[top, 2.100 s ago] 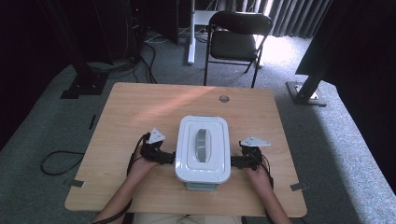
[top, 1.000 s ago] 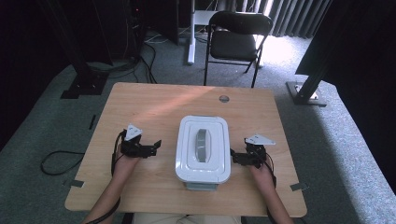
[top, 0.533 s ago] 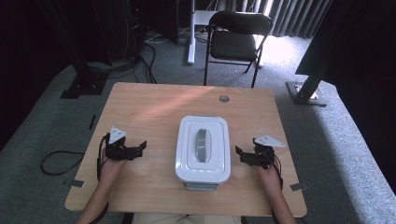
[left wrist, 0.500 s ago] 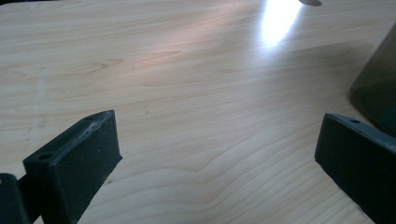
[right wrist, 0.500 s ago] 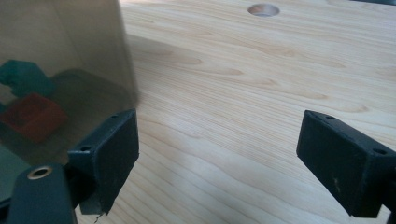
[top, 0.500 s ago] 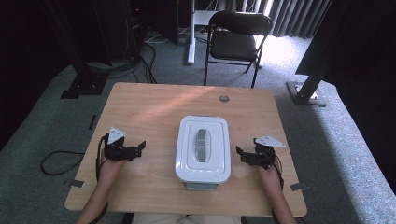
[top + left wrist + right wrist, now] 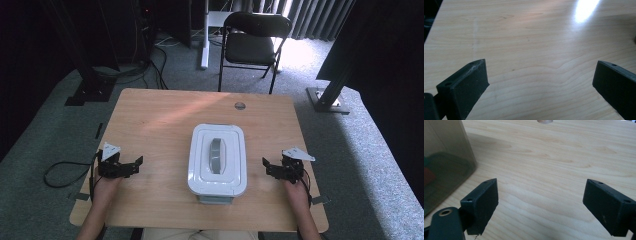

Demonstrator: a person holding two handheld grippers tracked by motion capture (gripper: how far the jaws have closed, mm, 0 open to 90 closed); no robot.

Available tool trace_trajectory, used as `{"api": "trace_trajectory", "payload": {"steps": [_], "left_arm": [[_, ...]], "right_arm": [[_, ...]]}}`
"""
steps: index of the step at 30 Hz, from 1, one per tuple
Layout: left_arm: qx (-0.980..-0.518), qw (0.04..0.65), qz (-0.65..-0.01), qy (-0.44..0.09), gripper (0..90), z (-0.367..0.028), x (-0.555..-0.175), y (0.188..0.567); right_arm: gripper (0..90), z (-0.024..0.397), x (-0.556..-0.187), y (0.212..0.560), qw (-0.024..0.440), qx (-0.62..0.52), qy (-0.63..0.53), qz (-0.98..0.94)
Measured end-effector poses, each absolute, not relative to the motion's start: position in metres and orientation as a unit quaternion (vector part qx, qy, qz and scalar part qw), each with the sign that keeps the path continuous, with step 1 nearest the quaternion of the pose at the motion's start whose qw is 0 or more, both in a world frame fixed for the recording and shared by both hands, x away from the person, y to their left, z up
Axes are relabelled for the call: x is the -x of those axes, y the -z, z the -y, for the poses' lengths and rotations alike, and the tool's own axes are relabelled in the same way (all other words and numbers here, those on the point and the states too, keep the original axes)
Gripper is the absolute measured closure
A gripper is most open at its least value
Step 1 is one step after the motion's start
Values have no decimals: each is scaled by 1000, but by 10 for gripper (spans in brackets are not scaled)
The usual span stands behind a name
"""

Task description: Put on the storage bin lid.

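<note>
While both hands rest at the near edge: each gripper sits apart from the box, one on either side.
Left gripper [image 7: 131, 165]: near-left on the worktop [image 7: 165, 112], pointing right toward the box, well apart from it.
Left fingers [image 7: 466, 82]: spread wide, nothing between them; bare wood grain lies in the gap in the left gripper view, and they hold nothing.
Right gripper [image 7: 270, 166]: near-right on the worktop, pointing left toward the box, near it with a gap between.
Right fingers [image 7: 482, 200]: spread wide and empty; in the right gripper view bare wood lies between them.
Box [image 7: 217, 160]: white lidded container in the middle of the worktop, toward the near edge, upright, lid on, with a grey handle [image 7: 218, 155] along the top.
Box wall [image 7: 444, 162]: translucent, at the left of the right gripper view; dim dark and reddish shapes show inside, too blurred to tell.
Small round fitting [image 7: 240, 105]: on the worktop, far side, beyond the box.
Chair [image 7: 252, 35]: on the floor beyond the far edge.
</note>
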State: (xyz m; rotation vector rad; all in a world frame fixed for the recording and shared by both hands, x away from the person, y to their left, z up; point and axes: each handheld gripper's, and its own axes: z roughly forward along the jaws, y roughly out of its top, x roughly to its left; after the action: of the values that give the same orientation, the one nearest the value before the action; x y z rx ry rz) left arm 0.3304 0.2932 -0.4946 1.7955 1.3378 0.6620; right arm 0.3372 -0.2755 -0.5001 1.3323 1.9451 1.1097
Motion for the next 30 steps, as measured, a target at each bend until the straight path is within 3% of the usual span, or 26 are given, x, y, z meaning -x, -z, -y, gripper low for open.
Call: {"api": "trace_trajectory", "payload": {"steps": [11, 30], "left_arm": [[-694, 366, -562, -263, 6, -320, -314, 502], [-681, 306, -615, -254, 6, -334, -293, 517]], "right_arm": [[126, 297, -325, 507, 270, -524, -392, -706], [126, 323, -308, 518, 271, -582, -348, -684]]}}
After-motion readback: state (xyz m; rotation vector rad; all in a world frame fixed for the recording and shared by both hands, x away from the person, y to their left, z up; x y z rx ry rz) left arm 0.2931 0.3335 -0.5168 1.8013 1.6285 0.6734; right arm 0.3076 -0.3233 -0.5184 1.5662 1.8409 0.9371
